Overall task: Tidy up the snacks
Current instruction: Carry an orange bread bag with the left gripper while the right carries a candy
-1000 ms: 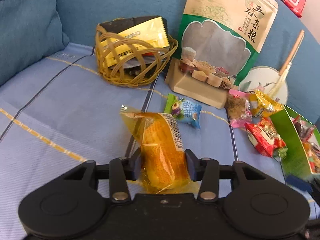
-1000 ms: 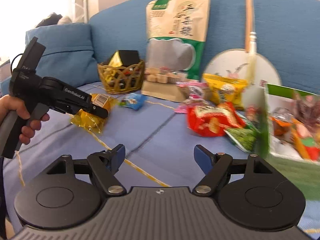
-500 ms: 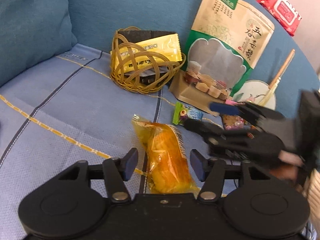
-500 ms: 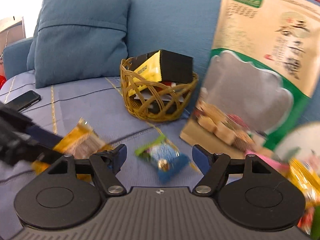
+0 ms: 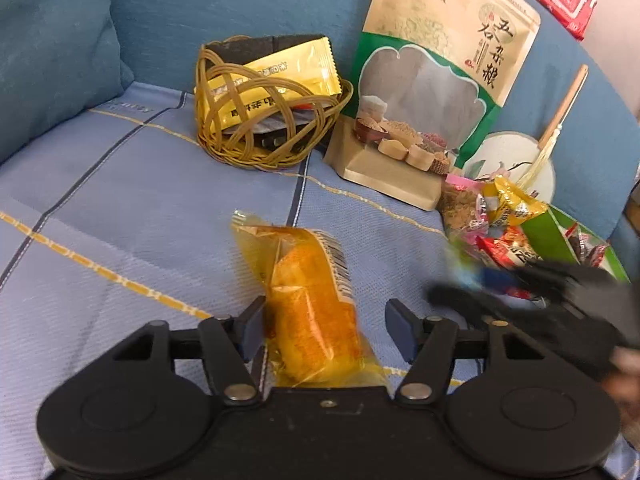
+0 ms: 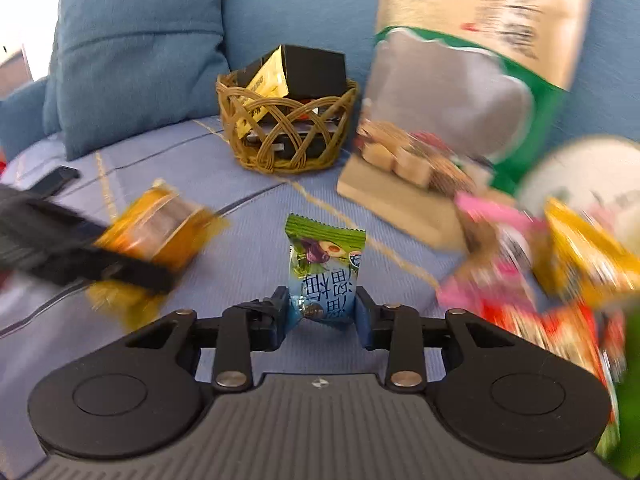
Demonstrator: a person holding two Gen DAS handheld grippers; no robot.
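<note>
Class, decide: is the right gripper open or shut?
Shut: the right gripper has both blue pads pressed against the small blue-and-green candy packet, pinching its lower end.

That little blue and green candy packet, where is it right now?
The candy packet is pinched upright between the right gripper fingers, above the blue sofa seat, in front of the wicker basket.
</note>
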